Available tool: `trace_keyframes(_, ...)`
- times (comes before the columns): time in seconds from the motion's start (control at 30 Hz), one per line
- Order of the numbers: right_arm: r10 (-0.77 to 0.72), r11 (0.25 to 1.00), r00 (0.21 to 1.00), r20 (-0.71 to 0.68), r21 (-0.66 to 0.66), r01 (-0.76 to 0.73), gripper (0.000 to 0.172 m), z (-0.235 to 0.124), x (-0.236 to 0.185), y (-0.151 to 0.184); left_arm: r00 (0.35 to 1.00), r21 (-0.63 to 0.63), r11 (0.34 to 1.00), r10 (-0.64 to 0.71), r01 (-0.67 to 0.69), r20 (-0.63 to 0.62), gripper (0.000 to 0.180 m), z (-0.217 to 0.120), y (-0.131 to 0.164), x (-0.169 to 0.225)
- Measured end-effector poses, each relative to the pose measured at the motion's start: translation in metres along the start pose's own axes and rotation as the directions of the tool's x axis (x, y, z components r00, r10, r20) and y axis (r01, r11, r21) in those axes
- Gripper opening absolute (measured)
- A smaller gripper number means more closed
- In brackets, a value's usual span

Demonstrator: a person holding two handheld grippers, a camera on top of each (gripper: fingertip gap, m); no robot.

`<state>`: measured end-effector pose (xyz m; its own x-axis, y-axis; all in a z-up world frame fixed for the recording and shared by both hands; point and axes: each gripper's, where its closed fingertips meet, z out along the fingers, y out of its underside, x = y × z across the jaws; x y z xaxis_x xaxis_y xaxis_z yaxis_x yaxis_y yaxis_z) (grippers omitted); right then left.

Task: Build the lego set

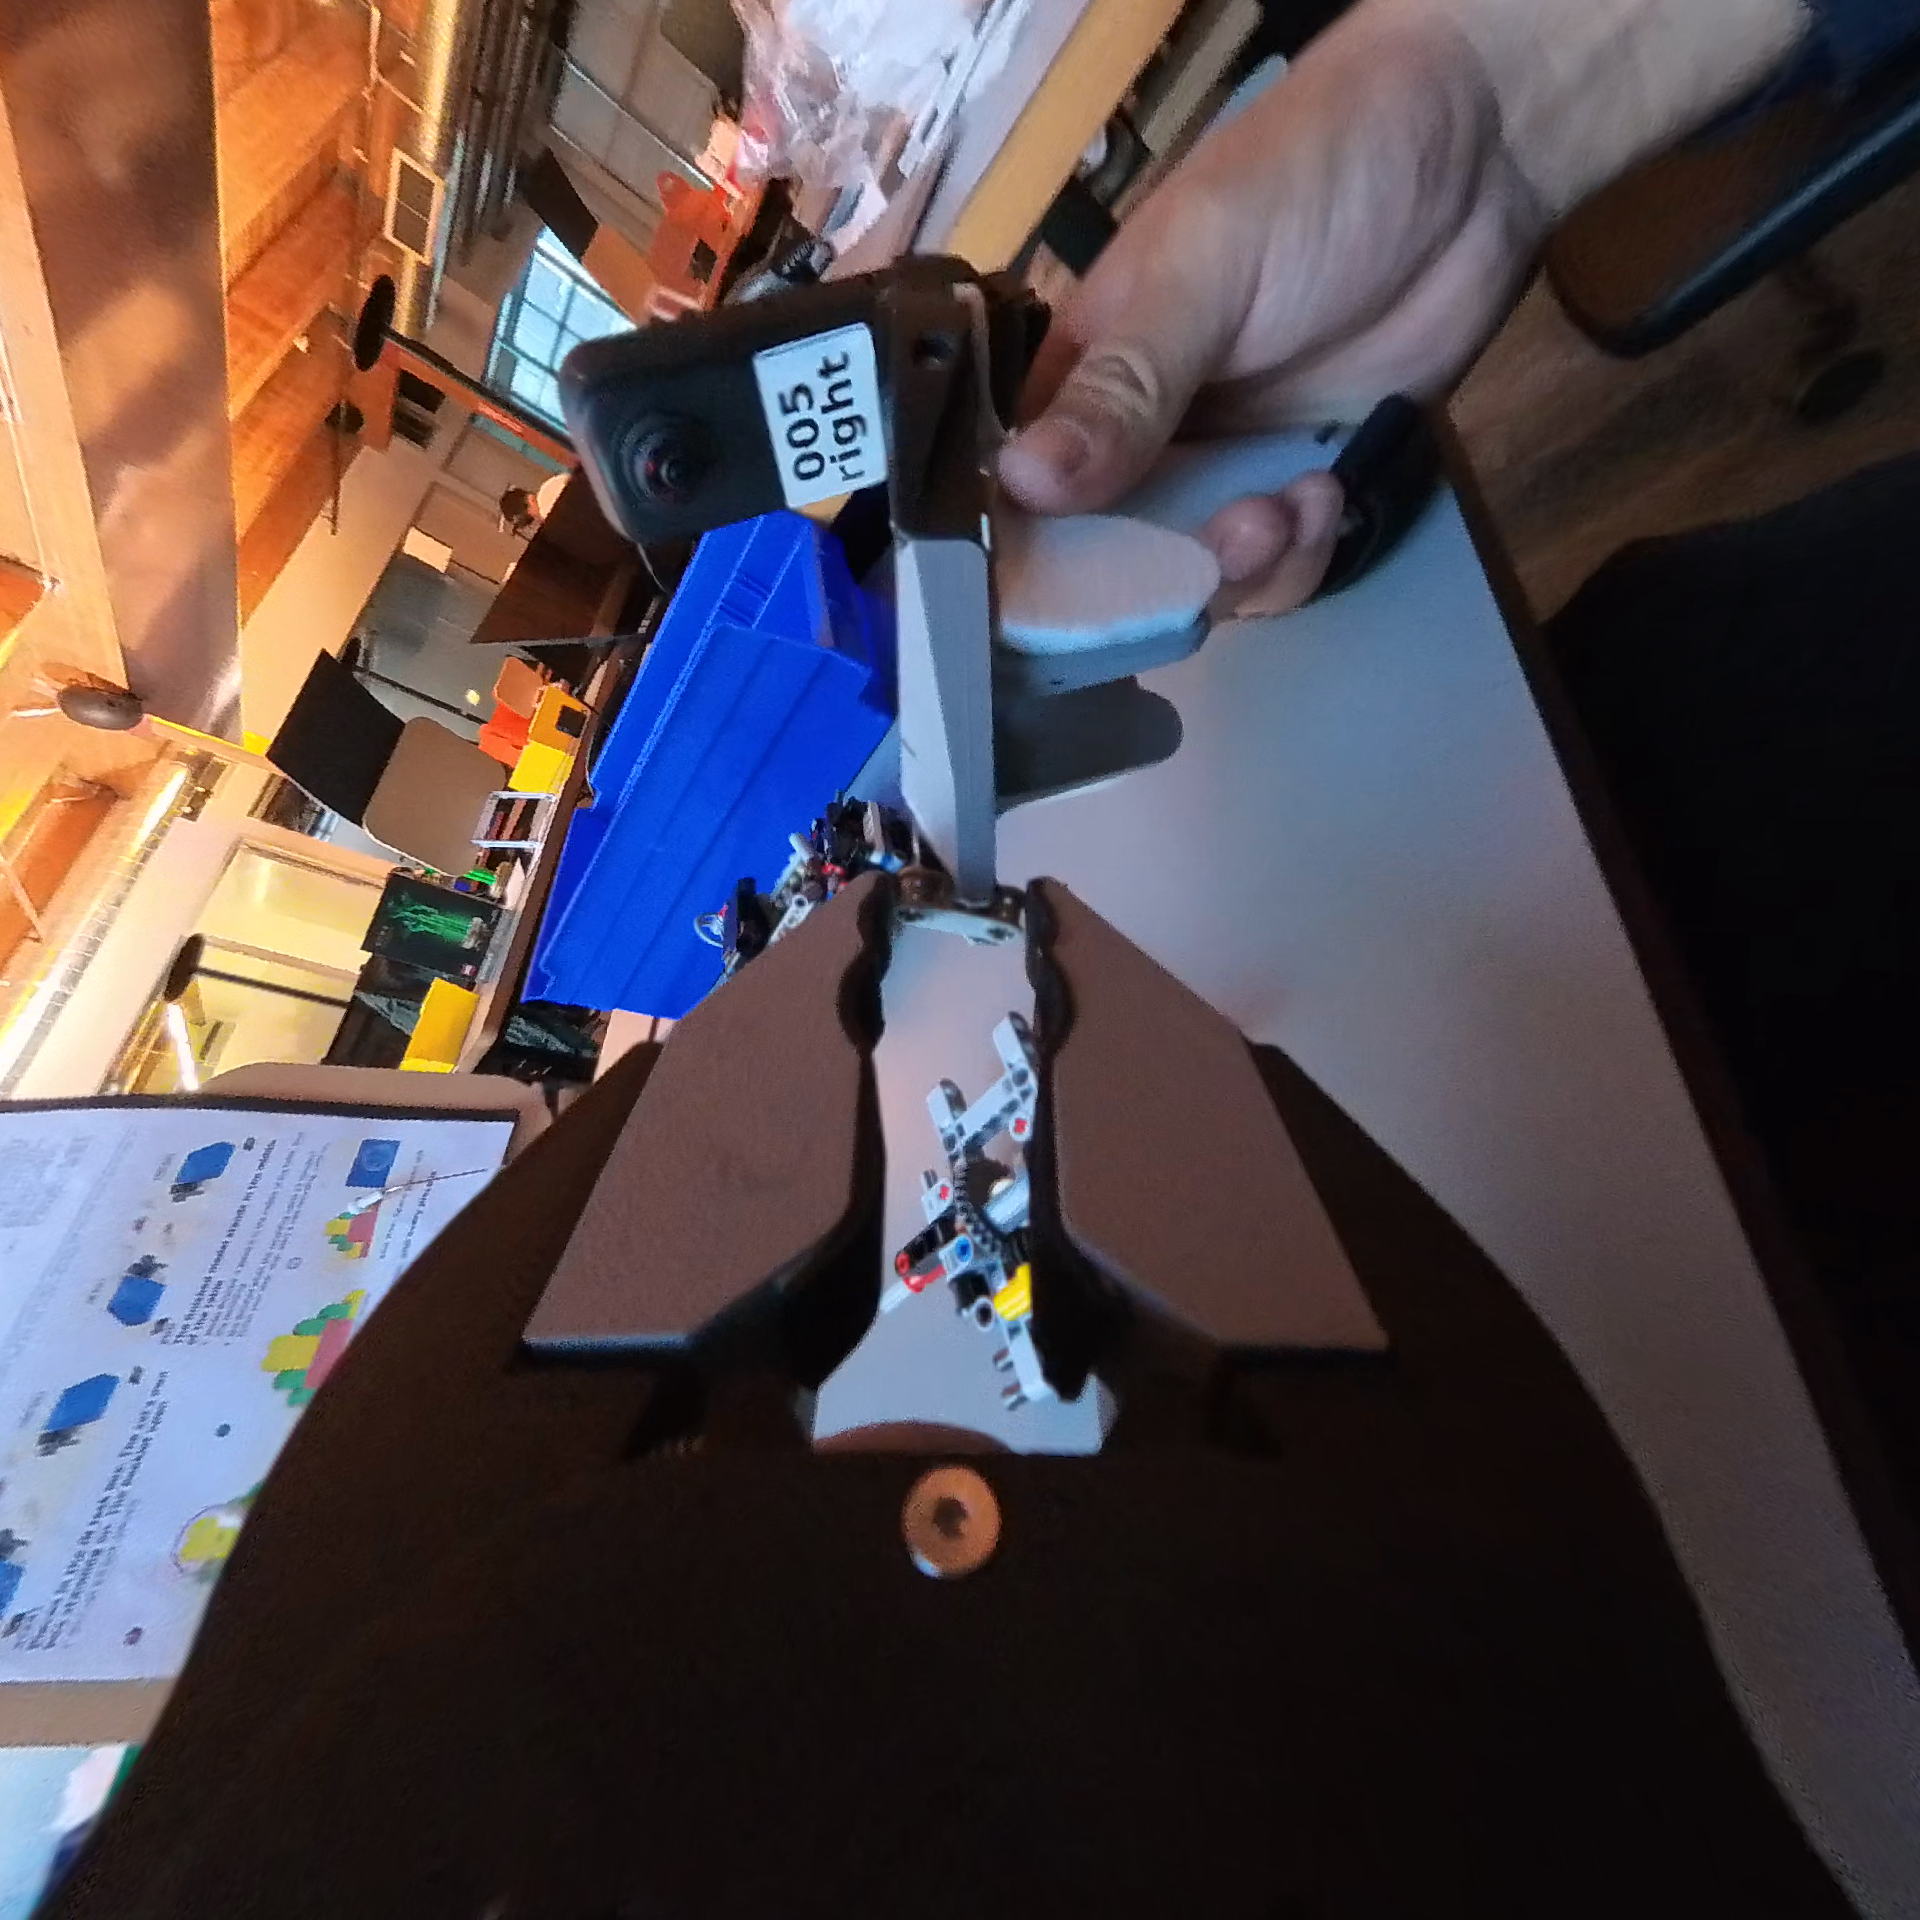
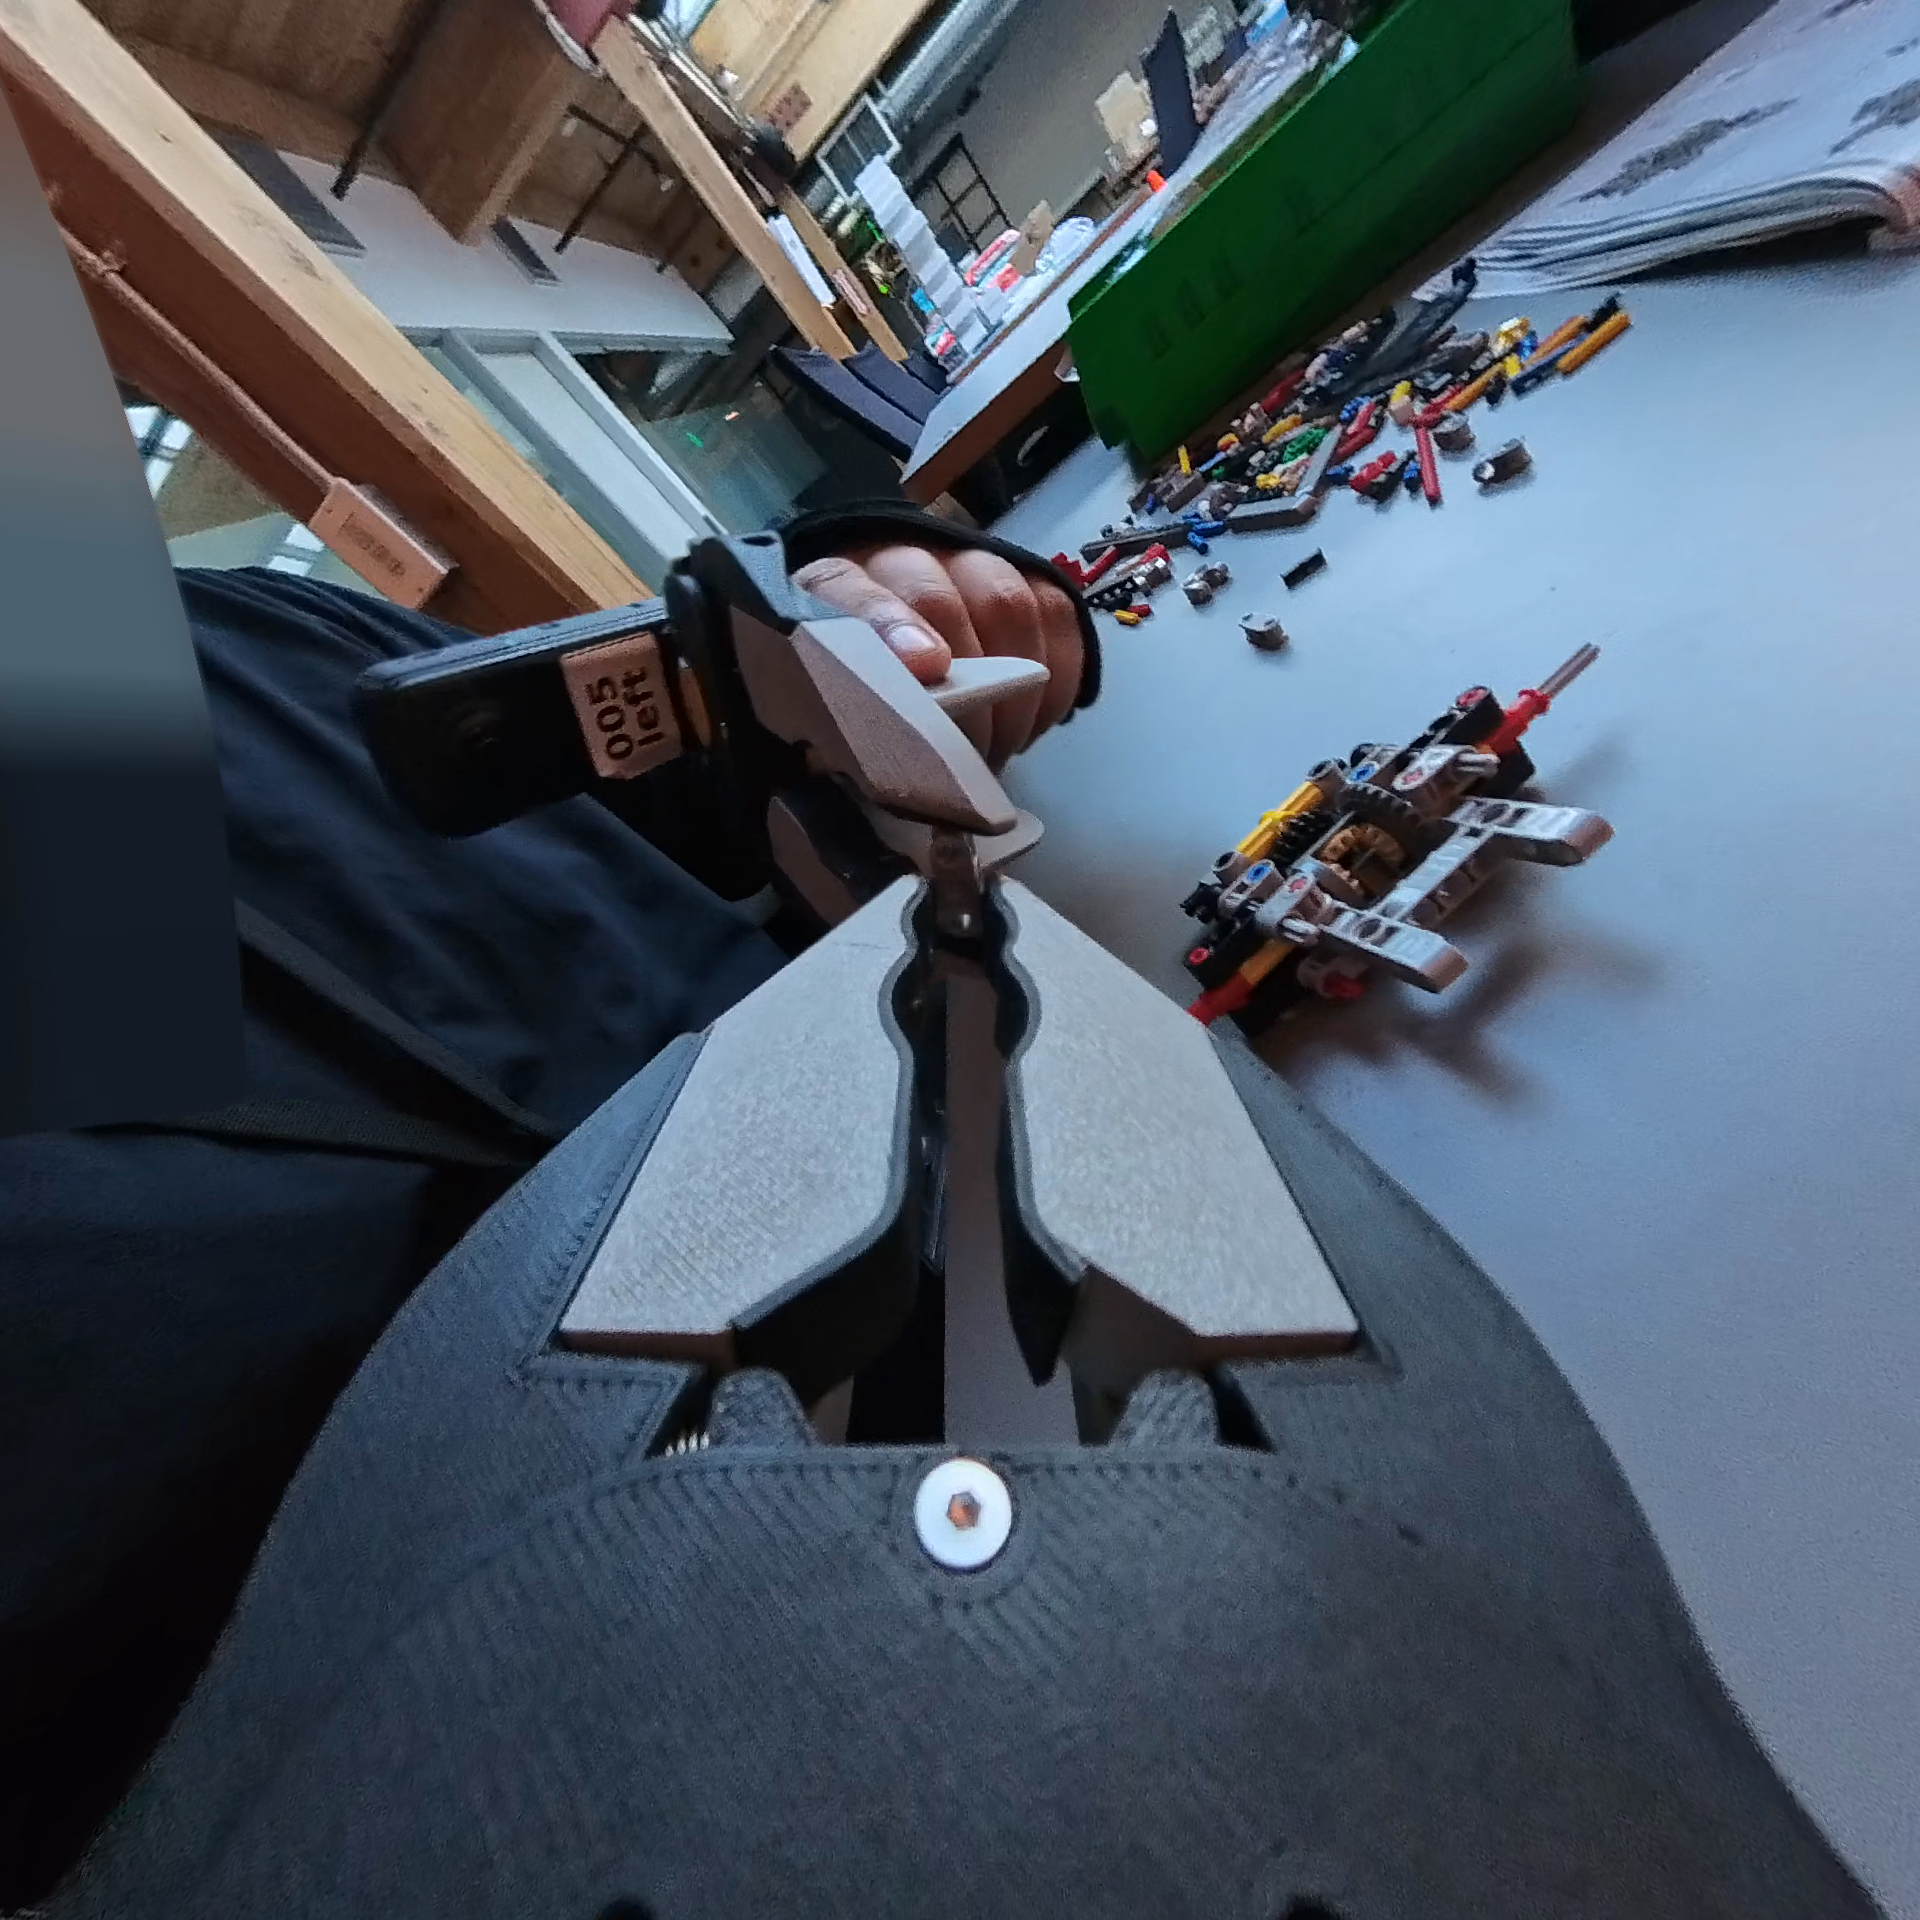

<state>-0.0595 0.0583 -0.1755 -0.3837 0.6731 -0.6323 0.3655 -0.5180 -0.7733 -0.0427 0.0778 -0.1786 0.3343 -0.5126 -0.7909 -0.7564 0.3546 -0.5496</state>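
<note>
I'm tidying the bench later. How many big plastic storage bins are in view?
2: a blue bin behind the loose parts in the left view, a green bin behind the scattered pieces in the right. Others may be hidden.

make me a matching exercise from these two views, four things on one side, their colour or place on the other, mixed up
Things:
1. storage bin in the left wrist view
2. storage bin in the right wrist view
3. brick-built gear assembly
4. instruction sheet

Colour or place:
A. green
B. lying on the grey table, apart from the loose pile of parts
C. blue
D. at the left edge of the left wrist view, printed with small coloured brick pictures

Pairs: 1-C, 2-A, 3-B, 4-D
</note>
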Motion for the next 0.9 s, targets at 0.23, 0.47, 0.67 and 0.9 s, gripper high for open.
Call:
trace_keyframes(0.23, 0.053, 0.998, 0.983, -0.178, -0.008, -0.056, 0.022, -0.003, 0.021, 0.002, 0.998, -0.165, 0.985, 0.05, -0.058, -0.047, 0.023, 0.008, 0.023, 0.007)
trace_keyframes(0.47, 0.08, 0.997, 0.951, -0.298, 0.022, -0.077, 0.008, 0.003, 0.036, 0.005, 0.997, -0.297, 0.952, 0.069, -0.074, -0.03, 0.023, 0.015, 0.031, 0.005)
trace_keyframes(0.67, 0.074, 0.997, 0.959, -0.273, 0.022, -0.07, 0.007, 0.002, 0.032, 0.005, 0.999, -0.282, 0.958, 0.044, -0.05, -0.029, 0.024, 0.016, 0.029, 0.006)
trace_keyframes(0.9, 0.09, 0.985, 0.989, -0.12, 0.161, -0.07, 0.007, -0.006, 0.016, -0.014, 0.957, -0.136, 0.949, -0.289, 0.285, -0.011, 0.027, 0.008, 0.012, -0.004)
